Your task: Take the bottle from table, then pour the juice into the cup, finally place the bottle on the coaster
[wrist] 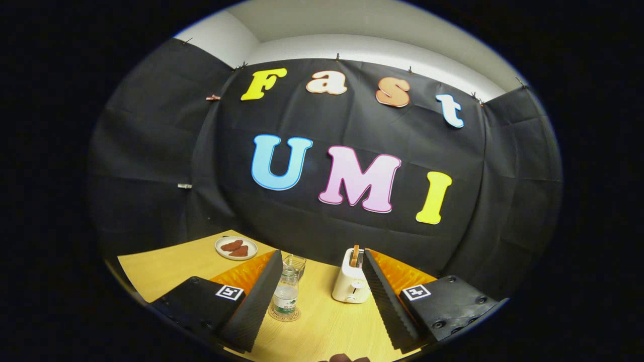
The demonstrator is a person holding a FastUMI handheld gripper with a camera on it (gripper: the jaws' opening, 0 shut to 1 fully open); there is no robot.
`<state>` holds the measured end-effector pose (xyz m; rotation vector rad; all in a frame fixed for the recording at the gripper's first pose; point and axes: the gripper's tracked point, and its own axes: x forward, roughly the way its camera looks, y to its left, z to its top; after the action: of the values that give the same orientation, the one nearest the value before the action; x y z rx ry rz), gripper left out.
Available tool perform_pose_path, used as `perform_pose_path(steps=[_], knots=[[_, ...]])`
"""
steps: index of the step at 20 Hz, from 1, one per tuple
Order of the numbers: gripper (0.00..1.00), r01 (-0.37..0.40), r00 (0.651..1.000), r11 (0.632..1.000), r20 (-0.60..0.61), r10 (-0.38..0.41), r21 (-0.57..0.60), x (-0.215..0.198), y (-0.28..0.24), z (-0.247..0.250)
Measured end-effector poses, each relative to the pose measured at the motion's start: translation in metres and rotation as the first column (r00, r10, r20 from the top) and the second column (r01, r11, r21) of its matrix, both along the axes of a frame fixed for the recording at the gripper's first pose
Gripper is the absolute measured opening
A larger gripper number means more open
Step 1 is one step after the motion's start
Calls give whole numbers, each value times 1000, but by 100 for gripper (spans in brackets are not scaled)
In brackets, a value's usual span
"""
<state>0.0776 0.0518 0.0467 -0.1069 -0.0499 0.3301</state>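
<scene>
A small clear bottle [286, 295] with a green-and-white label stands upright on a round brown coaster [284, 316] on the wooden table [322, 324]. It is between my fingers, close beside the left finger's pad [259, 296] and well apart from the right finger [385, 296]. My gripper [322, 254] is open, and neither finger presses on the bottle. A clear glass cup [295, 263] stands just behind the bottle, near the left fingertip. I cannot tell how much liquid is in the bottle or the cup.
A cream toaster [349, 285] with a slice in its slot stands just inside the right finger. A white plate [236, 248] with brown pieces lies beyond the left finger near the table's back corner. The black cloth wall rises right behind the table.
</scene>
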Motion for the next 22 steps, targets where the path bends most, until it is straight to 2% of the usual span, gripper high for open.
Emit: perform_pose_path(steps=[5,10,12,17,22], knots=[[98,107,994,994,26,-108,10,-47,-27,38],[98,133,991,991,31,-134,13,-76,-38,48],[98,142,990,990,-1,-142,26,-81,-43,42],[98,124,992,991,-36,-122,52,-85,-48,26],[98,42,998,998,-41,-41,39,-86,-45,17]])
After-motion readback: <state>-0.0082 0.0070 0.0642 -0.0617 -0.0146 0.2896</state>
